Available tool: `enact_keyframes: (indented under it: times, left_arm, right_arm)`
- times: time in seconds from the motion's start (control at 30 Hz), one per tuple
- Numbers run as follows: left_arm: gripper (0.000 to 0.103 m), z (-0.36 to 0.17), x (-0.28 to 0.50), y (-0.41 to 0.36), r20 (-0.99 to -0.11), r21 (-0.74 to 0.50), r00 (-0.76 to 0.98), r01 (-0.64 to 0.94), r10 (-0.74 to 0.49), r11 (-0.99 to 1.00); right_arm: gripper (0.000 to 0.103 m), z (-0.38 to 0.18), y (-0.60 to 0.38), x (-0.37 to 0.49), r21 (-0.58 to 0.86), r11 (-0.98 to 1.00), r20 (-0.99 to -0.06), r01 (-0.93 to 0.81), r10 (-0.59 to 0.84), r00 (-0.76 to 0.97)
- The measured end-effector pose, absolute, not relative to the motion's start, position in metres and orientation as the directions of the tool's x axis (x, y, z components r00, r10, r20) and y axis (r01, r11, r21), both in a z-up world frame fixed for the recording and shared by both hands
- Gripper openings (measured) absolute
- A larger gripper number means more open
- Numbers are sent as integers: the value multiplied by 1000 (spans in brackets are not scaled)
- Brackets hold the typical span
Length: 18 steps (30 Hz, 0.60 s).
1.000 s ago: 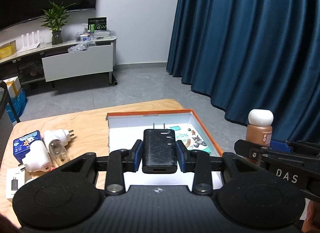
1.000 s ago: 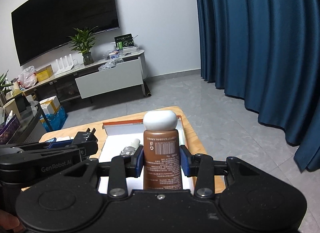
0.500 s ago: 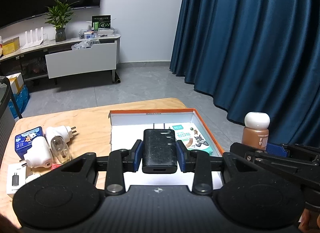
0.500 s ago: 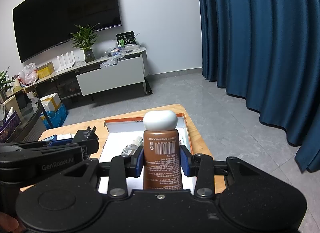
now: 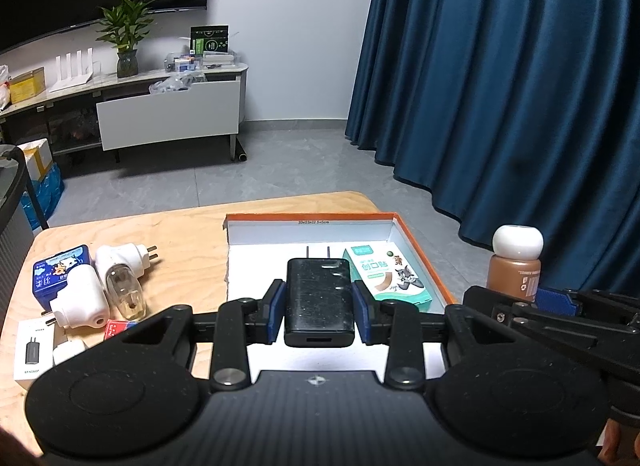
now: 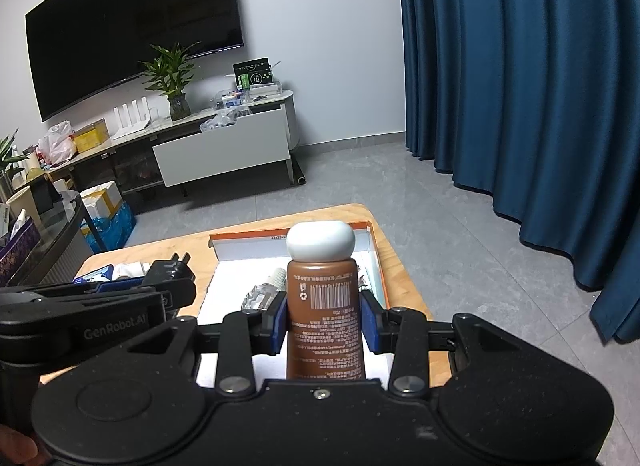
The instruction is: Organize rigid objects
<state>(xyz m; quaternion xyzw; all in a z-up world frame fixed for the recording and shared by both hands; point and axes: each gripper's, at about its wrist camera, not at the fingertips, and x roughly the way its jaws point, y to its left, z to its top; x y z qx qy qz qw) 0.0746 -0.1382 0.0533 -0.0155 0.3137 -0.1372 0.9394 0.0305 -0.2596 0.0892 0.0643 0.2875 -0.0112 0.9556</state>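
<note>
The counter (image 5: 192, 225) is light plywood with rounded corners, standing on a grey tiled floor. Dark blue curtains (image 5: 500, 85) fill the right side of the room; a wall-mounted television (image 6: 132, 25), a low media cabinet (image 6: 220, 149) and a potted plant (image 6: 172, 77) line the far wall.

An open box (image 5: 416, 246) with orange rim and white interior sits on the counter. Inside it, a teal bandage carton (image 5: 386, 278) lies against the right wall, and a small clear bottle (image 6: 262, 294) lies on the floor of the box.

The left gripper (image 5: 319, 304) holds a black charger (image 5: 319, 298) above the box; its fingers pinch the charger's sides, prongs pointing away. The right gripper (image 6: 324, 324) holds a brown bottle (image 6: 325, 326) with a white cap upright above the box; its fingers pinch the bottle body.

Left of the box lie two white plug-in devices (image 5: 100, 286), a blue tin (image 5: 52, 274) and a white charger carton (image 5: 32, 350), close together.

Each gripper body blocks the near counter. The brown bottle hides part of the box interior in the right wrist view. Label print on the bottle is illegible.
</note>
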Motion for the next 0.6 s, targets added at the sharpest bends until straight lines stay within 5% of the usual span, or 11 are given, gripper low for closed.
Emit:
enact_keyframes:
  times: [0.6]
  left_arm:
    - [36,52,73,-138,-590,-119,763,241,-264,963]
  right_arm:
    - [46,88,-260,30,114,992,-556,61,13,831]
